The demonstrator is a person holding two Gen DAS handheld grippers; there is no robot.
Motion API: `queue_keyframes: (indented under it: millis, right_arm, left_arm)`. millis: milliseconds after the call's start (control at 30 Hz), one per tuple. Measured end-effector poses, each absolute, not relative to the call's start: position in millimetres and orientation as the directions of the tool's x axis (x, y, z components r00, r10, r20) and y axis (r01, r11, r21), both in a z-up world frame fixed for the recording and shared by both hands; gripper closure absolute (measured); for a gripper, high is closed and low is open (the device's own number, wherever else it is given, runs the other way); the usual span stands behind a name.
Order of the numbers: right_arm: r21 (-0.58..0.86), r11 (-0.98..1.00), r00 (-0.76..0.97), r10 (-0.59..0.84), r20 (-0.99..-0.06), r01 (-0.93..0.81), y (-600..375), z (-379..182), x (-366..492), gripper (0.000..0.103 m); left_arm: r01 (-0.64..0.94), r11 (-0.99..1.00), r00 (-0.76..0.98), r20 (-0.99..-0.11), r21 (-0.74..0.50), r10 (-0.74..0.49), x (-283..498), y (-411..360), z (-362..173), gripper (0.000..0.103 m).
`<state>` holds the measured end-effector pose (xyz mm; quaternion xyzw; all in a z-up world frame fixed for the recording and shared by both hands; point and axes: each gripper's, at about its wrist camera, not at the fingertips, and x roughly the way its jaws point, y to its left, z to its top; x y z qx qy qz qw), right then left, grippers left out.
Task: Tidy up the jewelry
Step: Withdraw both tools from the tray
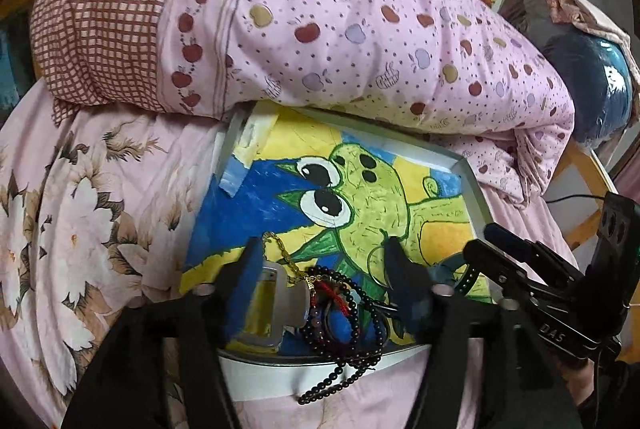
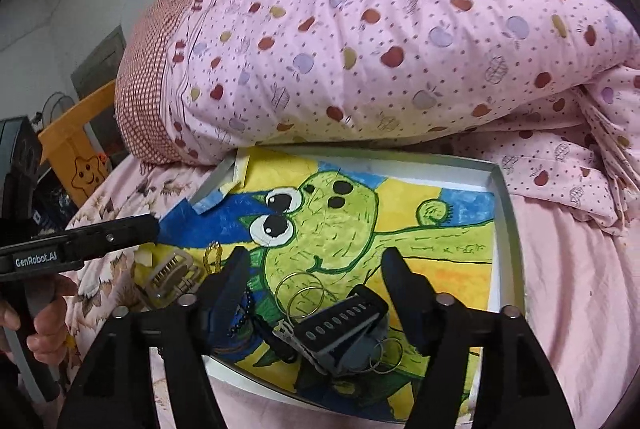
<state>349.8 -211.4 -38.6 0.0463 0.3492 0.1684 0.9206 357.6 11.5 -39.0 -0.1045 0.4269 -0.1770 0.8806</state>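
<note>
On the near edge of the tray (image 1: 474, 185), both tongs stand wide and empty; the black bead string (image 1: 340, 357) hanging over it may slip off.

Bead strings (image 1: 344, 313) in tray (image 1: 476, 189)

The tray (image 1: 476, 189) has its twelve o'clock rim hidden beneath the apple-print quilt (image 1: 340, 29), the black bead strand (image 1: 352, 313) is partly masked by the left gripper (image 1: 326, 261) fingers, and the near tray rim at six o'clock lies behind the gripper bodies.
</note>
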Motion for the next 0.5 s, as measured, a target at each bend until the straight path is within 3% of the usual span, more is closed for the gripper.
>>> queue_keyframes:
  millis: [133,267,333,500]
  right_arm:
    - [0.204,0.947,0.752,0.32,-0.576,-0.247,-221.6,-25.8,335.5,0.016]
    - [0.212,0.95,0.788,0.31,-0.532,-0.23,-231.0,-10.7,318.9,0.009]
    - [0.204,0.953,0.802,0.299,-0.518,-0.223,-233.8,-3.6,310.8,0.003]
    - [0.203,0.956,0.83,0.287,-0.478,-0.213,-240.3,13.8,286.8,0.0]
  left_arm:
    - [0.198,0.932,0.623,-0.695,-0.302,-0.358,346.6,14.4,-31.9,0.028]
    - [0.189,0.944,0.689,-0.648,-0.271,-0.324,327.3,18.2,-19.1,0.008]
    - [0.18,0.949,0.722,-0.62,-0.26,-0.307,315.8,20.9,-11.4,0.005]
    - [0.181,0.961,0.77,-0.578,-0.21,-0.271,292.8,19.0,6.0,0.002]
